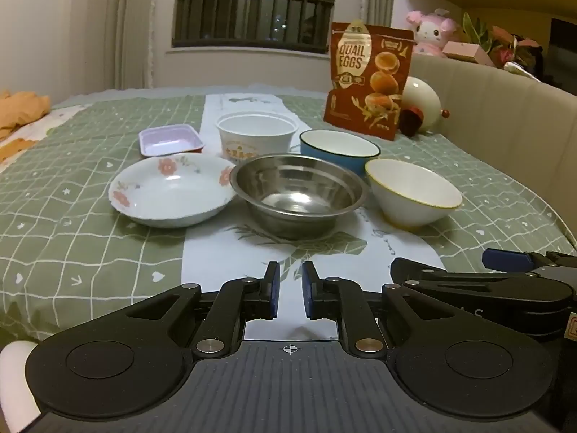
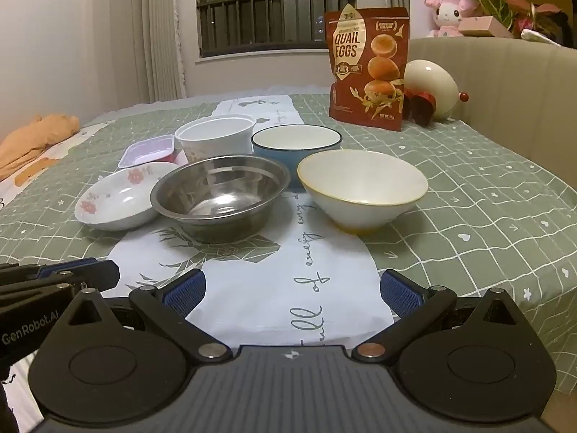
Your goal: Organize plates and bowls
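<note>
Left gripper [image 1: 290,290]: jaws drawn close together, nothing between them, hovering low over the white runner [image 2: 281,288] on the near side of the steel bowl [image 1: 299,195]. Right gripper [image 2: 290,294]: jaws spread wide, also empty, on the same near side and slightly right of that bowl.

Progress: in my judgement, none yet. No vessel is nested in or stacked on another; every piece sits separately on the green checked cloth [image 1: 90,245], and neither gripper touches any of them. All sorting remains to be done.

Inventory, placed from the steel bowl:
- Steel bowl: one, central in the front row.
- Floral plate [image 1: 173,189]: one, immediately left, its rim at or just beside the bowl's.
- White bowl with yellow rim [image 1: 413,193]: one, right, just apart.
- Blue bowl [image 1: 339,149]: one, behind and slightly right.
- White paper tub [image 1: 258,137]: one, behind and slightly left.
- Small rectangular tray [image 1: 171,139]: one, behind-left, beyond the floral plate.

Total: four bowl-type vessels, one plate, one tray.

Not task items: a quail eggs pouch [image 1: 368,79] stands well behind, to the right.
</note>
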The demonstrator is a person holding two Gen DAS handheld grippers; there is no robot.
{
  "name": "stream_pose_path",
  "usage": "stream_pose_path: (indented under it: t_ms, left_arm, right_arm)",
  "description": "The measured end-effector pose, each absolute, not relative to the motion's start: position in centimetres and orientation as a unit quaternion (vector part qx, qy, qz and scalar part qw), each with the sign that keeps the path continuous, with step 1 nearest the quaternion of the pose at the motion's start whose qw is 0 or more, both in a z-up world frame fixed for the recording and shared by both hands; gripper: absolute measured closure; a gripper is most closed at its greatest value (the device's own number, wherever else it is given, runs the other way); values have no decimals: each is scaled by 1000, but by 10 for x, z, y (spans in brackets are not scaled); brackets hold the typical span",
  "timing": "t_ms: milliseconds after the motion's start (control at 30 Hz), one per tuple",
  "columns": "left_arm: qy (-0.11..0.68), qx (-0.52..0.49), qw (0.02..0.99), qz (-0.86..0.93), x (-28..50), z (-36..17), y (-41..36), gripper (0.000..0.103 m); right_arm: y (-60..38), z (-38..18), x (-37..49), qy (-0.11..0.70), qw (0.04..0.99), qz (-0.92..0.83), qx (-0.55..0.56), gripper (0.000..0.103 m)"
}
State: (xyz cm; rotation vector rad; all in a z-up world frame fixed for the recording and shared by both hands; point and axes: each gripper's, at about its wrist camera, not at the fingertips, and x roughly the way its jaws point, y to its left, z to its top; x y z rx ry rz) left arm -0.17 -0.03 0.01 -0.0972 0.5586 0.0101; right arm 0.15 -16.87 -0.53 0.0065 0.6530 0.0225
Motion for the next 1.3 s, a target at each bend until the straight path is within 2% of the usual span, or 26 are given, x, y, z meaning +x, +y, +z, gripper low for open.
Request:
stream_pose_path:
  t_ms: [1300]
  left_arm:
    - [297, -52, 953, 14, 1, -5, 2, 88]
  right_arm:
    - [-167, -9, 3, 326, 945, 14, 4, 0]
